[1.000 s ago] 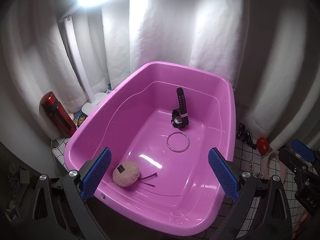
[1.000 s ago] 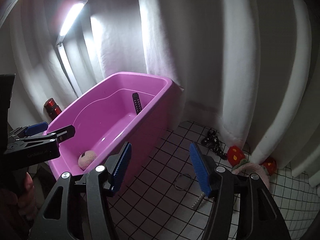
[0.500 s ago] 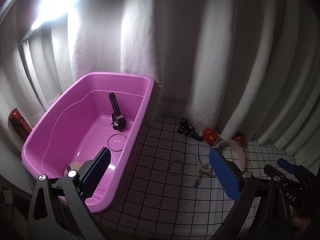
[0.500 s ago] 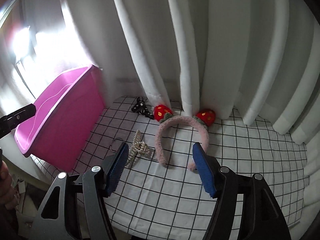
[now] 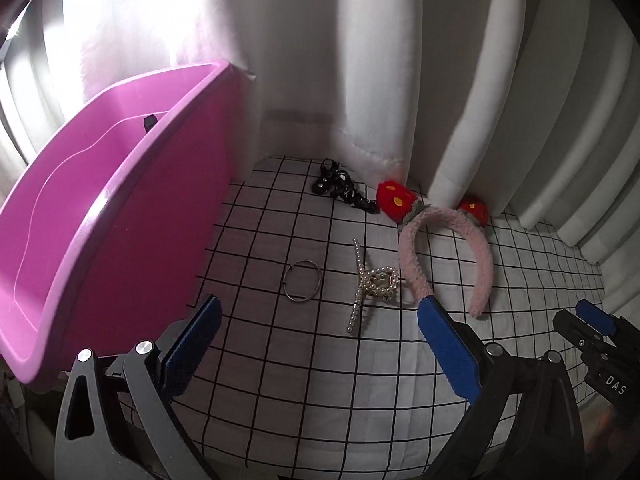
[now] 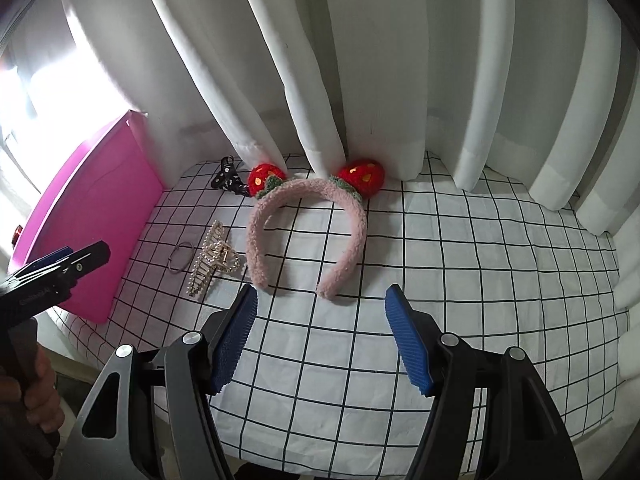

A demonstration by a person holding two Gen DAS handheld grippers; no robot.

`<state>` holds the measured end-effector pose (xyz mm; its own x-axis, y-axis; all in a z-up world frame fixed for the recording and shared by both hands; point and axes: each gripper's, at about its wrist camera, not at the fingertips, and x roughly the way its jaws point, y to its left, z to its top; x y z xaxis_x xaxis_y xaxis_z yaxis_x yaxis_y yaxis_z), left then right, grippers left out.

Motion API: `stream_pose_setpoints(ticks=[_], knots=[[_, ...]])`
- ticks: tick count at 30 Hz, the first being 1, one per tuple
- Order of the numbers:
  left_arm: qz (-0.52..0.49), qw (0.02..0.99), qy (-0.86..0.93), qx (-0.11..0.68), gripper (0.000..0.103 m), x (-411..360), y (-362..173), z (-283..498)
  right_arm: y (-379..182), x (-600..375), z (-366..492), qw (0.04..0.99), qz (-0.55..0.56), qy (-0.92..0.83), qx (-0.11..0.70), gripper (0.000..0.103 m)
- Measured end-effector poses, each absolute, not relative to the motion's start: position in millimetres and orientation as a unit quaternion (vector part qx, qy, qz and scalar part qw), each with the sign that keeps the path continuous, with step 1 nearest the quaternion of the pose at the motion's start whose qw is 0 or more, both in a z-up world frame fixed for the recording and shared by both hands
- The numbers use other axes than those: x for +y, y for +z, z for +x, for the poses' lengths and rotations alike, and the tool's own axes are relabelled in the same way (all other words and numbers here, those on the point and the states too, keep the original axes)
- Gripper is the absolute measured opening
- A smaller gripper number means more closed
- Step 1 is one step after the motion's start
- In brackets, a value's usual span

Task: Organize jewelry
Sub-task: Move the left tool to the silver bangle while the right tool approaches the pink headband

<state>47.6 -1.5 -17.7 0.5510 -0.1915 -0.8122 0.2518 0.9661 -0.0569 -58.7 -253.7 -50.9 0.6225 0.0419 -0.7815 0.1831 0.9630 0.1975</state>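
My left gripper (image 5: 316, 344) hangs over the checked cloth (image 5: 320, 380) with its jaws wide apart and nothing between them; the right gripper (image 6: 320, 336) is likewise spread and empty. On the cloth I see a thin metal bangle (image 5: 302, 280) and, just beside it to the right, a pearl hair claw (image 5: 374, 285). The claw's right side lies close against one end of the fluffy pink headband (image 6: 304, 232), whose two red strawberries sit at the foot of the white curtain (image 6: 360, 60). A black strap-like piece (image 5: 342, 188) lies near the left strawberry, by the curtain. The pink tub (image 5: 100, 220) stands to the left of the bangle, its wall close to it; a dark strap tip (image 5: 149, 122) shows inside.
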Motion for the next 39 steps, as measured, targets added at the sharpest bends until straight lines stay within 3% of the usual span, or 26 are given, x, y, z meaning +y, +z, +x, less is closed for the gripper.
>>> stream_pose_setpoints(ticks=[19, 39], knots=[[0.040, 0.852, -0.071, 0.518, 0.097, 9, -121, 128, -120, -263, 21, 0.873, 0.137, -0.034, 0.467, 0.064], [0.049, 0.844, -0.087, 0.527, 0.098, 4, -151, 145, -157, -280, 72, 0.857, 0.125, -0.065, 0.495, 0.064]])
